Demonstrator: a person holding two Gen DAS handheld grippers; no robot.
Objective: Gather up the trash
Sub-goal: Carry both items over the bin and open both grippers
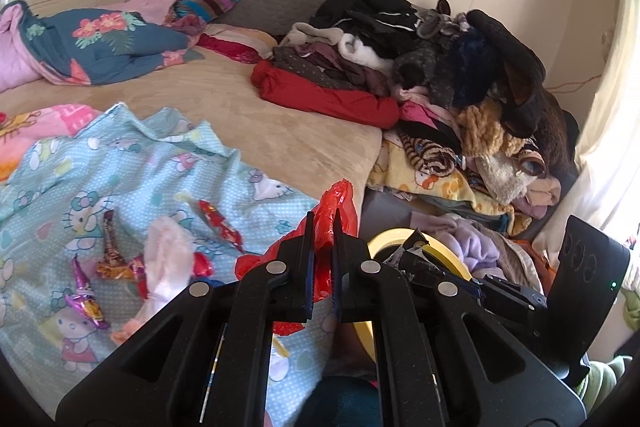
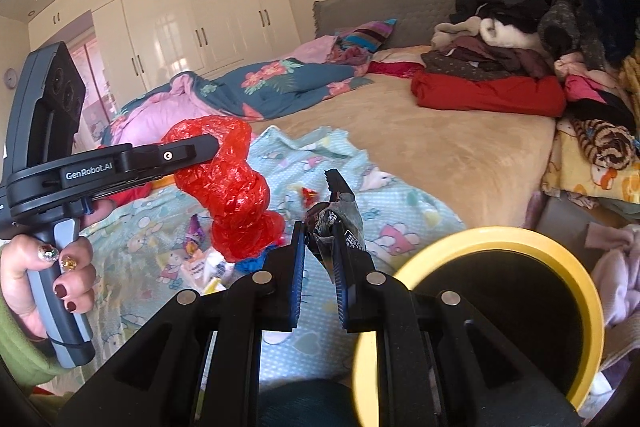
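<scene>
Right gripper (image 2: 320, 227) pinches a dark crumpled wrapper (image 2: 338, 217), jaws narrow, just left of the yellow-rimmed bin (image 2: 496, 233), prob. so it can drop in. Left gripper (image 1: 322, 223) clamps a red plastic bag (image 1: 336, 203), fingers nearly shut on it, held up left of the bin, clear of the bedding. More trash w/ candy wrappers (image 1: 110, 259) and a tissue (image 1: 168, 259) lies on the blue cartoon blanket (image 1: 120, 167), further left of the bin, not yet collected.
</scene>
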